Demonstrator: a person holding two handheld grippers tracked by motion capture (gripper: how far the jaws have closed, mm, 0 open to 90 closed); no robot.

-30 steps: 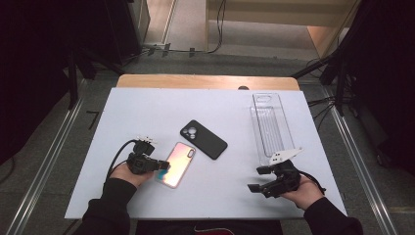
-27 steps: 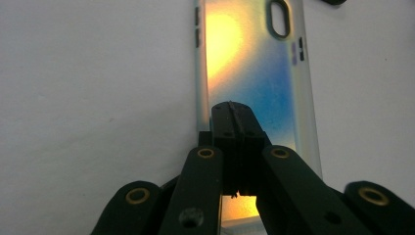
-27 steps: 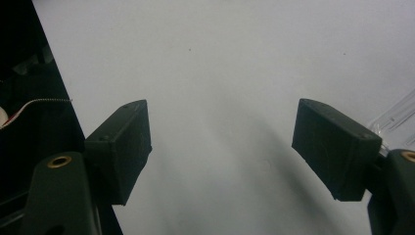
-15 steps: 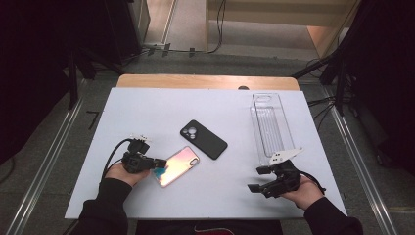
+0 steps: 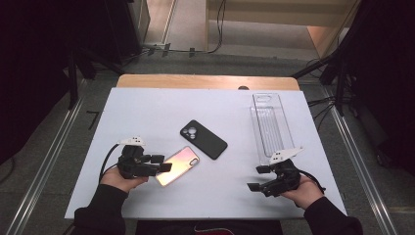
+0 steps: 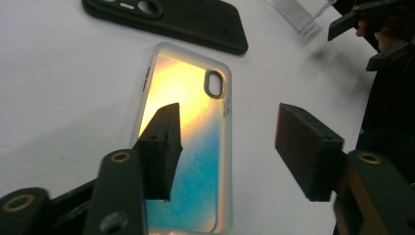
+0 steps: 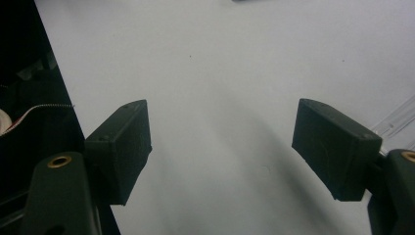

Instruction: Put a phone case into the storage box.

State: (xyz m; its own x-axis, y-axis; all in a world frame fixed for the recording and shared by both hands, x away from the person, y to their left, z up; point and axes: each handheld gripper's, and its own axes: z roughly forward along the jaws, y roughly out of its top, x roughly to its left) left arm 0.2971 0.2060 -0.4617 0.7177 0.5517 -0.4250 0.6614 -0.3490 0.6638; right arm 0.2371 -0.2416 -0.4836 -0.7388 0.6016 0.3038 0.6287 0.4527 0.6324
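An iridescent phone case [image 5: 179, 166] lies flat on the white table [image 5: 147, 112], camera hole at its far end. My left gripper [image 5: 163, 163] is at the case's near end. Its jaws have just been opening, and in the left gripper view they stand apart above the iridescent case [image 6: 195, 93] with no pad pressing on it; my left gripper [image 6: 227, 142] holds nothing. A black phone case [image 5: 203, 139] lies just beyond. My right gripper [image 5: 256, 178] rests near the front right, and in its own view my right gripper [image 7: 222, 142] is open over bare table.
A long clear plastic tray [image 5: 270, 125] lies lengthwise at the right of the table, just beyond the right hand. The black case [image 6: 166, 17] is close to the iridescent one's far end. The table's front edge runs right below both hands.
The left gripper's jaws went from shut on the near end of the iridescent case to apart, letting it go. The case turned slightly on the table. The right gripper stayed still.
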